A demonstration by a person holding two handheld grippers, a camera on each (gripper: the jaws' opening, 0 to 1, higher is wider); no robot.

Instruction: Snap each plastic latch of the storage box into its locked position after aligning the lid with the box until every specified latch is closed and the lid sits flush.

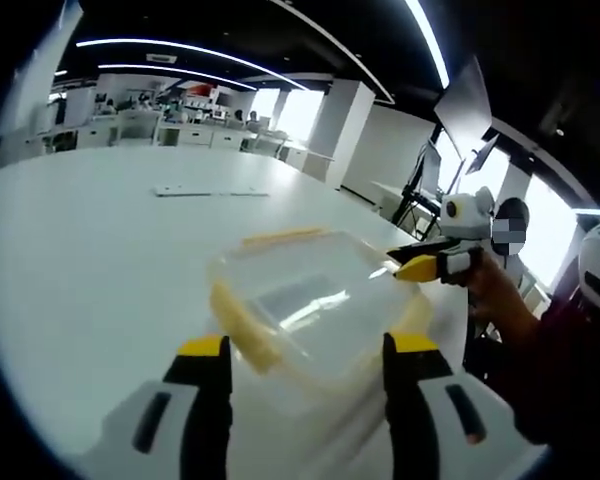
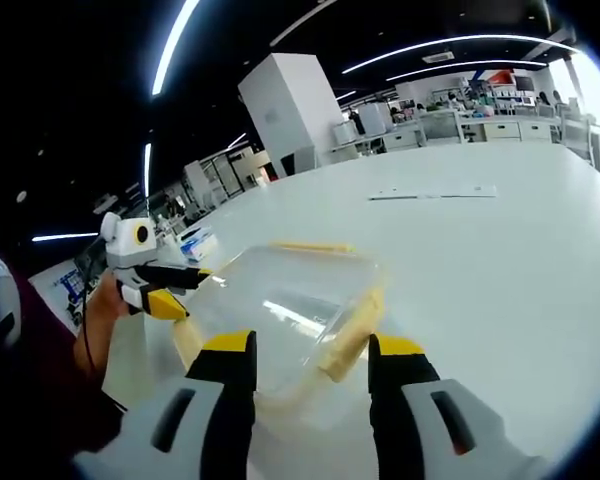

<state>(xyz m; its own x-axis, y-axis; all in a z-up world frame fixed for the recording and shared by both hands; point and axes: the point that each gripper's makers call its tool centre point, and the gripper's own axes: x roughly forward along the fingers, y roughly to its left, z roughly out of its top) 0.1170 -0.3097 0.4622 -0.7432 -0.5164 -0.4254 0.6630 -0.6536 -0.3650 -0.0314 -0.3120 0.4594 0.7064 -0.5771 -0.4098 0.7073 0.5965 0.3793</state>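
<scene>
A clear storage box (image 1: 300, 300) with a clear lid lies on the white table (image 1: 90, 260). It has yellow latches: one on the far side (image 1: 285, 237) and one on the near left (image 1: 235, 325). My left gripper (image 1: 308, 350) is open, its yellow-tipped jaws standing either side of the box's near edge. My right gripper (image 1: 417, 266), held in a hand, points at the box's right corner. In the right gripper view the box (image 2: 280, 300) lies just ahead of the open right gripper (image 2: 312, 348). The left gripper (image 2: 165, 300) comes in at the box's left edge.
A thin flat strip (image 1: 210, 192) lies farther out on the table, also in the right gripper view (image 2: 435, 193). A person's hand (image 1: 490, 290) and dark sleeve are at the table's side. Office desks (image 1: 160, 125) and a white pillar (image 2: 295, 100) stand behind.
</scene>
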